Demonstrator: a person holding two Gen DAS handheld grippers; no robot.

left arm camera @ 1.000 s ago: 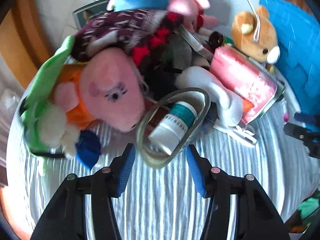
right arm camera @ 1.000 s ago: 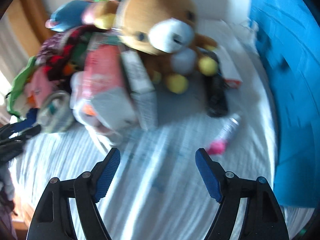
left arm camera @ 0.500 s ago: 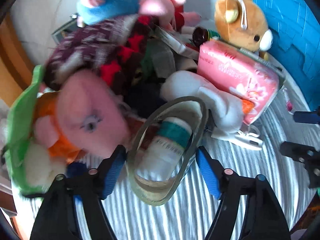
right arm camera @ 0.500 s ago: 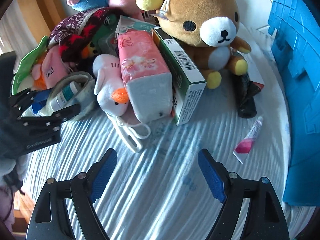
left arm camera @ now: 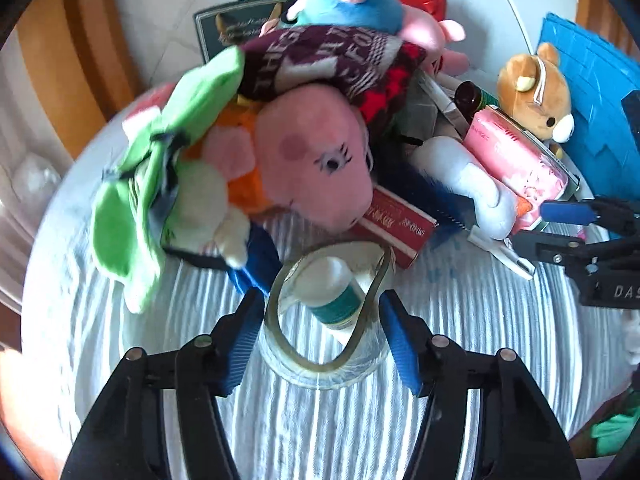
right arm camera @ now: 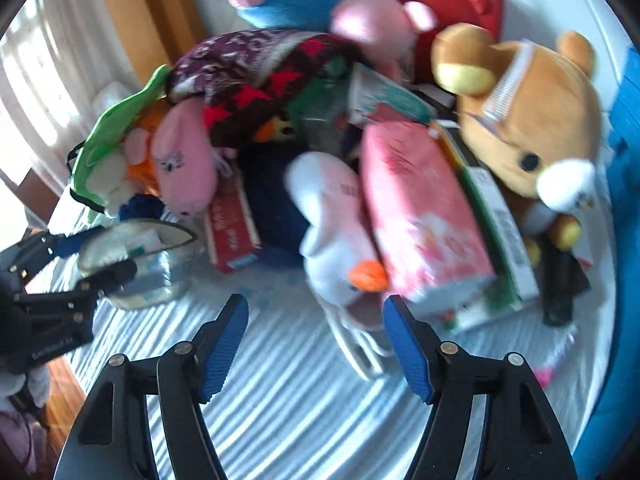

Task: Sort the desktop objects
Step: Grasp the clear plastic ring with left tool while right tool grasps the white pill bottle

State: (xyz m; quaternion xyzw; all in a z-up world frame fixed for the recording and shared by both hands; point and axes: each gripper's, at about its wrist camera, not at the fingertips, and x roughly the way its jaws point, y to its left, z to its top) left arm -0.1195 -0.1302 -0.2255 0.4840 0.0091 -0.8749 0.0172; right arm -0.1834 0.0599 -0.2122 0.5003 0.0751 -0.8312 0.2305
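Bright room around a striped white counter

The counter's white cloth with fine grey-blue stripes catches strong daylight, which lays bright bands across it; behind it rises a pale white tiled wall with thin grout lines; a warm orange-brown wooden frame stands at the left of that wall, seen again in the right wrist view; further left, pale sheer curtain folds glow with window light; a strip of reddish-brown wooden floor shows below the counter's left edge.
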